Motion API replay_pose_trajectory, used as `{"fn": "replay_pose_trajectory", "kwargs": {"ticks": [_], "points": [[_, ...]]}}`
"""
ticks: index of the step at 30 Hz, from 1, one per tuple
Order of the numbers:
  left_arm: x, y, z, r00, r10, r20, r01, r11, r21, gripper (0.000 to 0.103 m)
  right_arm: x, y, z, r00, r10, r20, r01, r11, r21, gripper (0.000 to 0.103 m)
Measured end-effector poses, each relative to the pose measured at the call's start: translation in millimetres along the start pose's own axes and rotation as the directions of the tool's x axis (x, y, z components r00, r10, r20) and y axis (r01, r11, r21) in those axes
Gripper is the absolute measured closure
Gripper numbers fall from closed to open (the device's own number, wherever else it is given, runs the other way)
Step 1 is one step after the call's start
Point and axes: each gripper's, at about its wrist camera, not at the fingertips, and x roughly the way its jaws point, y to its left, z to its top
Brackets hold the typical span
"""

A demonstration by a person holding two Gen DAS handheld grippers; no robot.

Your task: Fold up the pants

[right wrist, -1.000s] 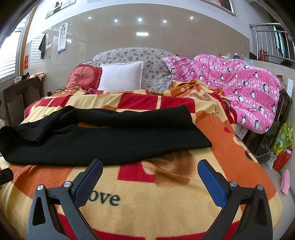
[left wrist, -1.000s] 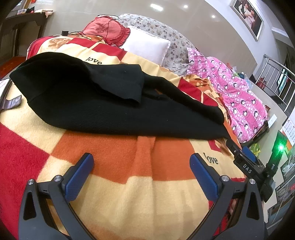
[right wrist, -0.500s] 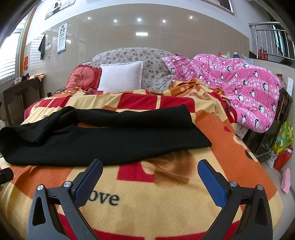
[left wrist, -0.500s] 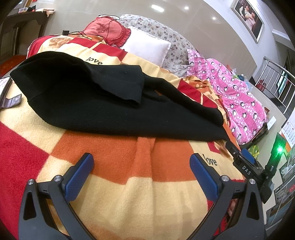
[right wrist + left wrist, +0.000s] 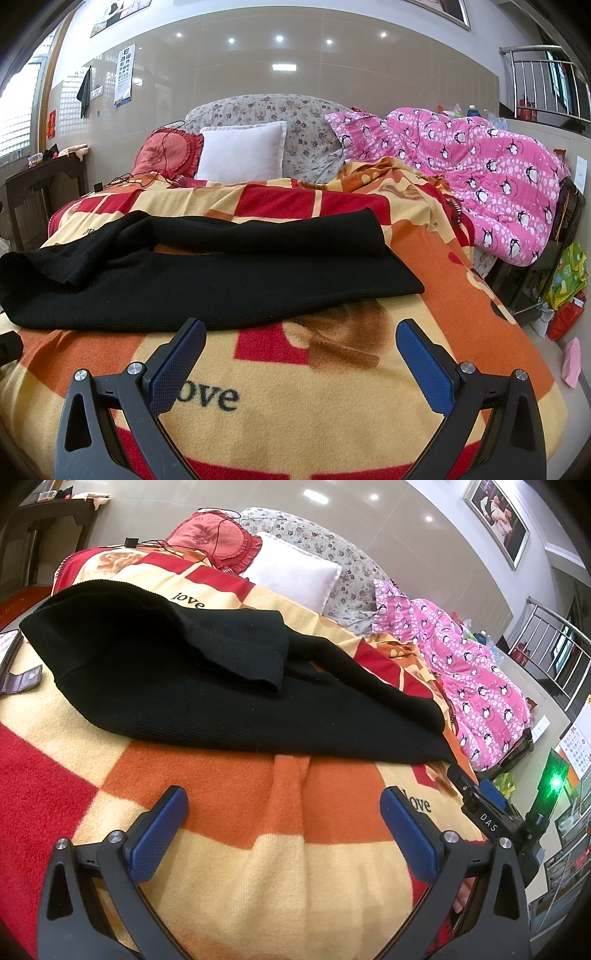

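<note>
The black pants point(image 5: 207, 280) lie across the bed's checked blanket point(image 5: 332, 410), one part folded over on top. Bare blanket separates their near edge from both tongs. The left tongs point(image 5: 282, 827) are spread wide, holding nothing. The right tongs point(image 5: 301, 360) are also wide and hold nothing. Only the left view shows the right tongs' body, near the pants' right end. Only the right view shows the floor beyond the blanket's right edge.

My view takes in a fleecy red, orange and cream checked blanket point(image 5: 332, 413). At its far end a plain white square pillow point(image 5: 242, 151) leans beside a red frilled cushion point(image 5: 166, 153), and a pink penguin-print quilt point(image 5: 491, 184) is heaped along its right edge.
</note>
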Motion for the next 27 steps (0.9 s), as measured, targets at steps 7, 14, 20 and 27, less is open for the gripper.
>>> {"fn": "replay_pose_trajectory", "kwargs": {"ticks": [7,14,20,27], "points": [[-0.1,0.0,0.1,1.0,-0.002,0.001,0.002,1.0,-0.002,0.0,0.4,0.7,0.7,1.0,0.002,-0.003,-0.002,1.0,0.003,0.0],[-0.6,0.4,0.5,1.0,-0.003,0.003,0.003,1.0,-0.003,0.0,0.5,0.5,0.6,1.0,0.002,-0.003,-0.002,1.0,0.004,0.0],[-0.4,0.3,0.5,1.0,-0.003,0.002,0.003,1.0,-0.003,0.0,0.5,0.6,0.9,1.0,0.003,-0.004,-0.003,1.0,0.006,0.0],[-0.5,0.4,0.5,1.0,-0.003,0.002,0.003,1.0,-0.002,0.0,0.6,0.7,1.1,1.0,0.004,-0.005,-0.004,1.0,0.007,0.0]]}}
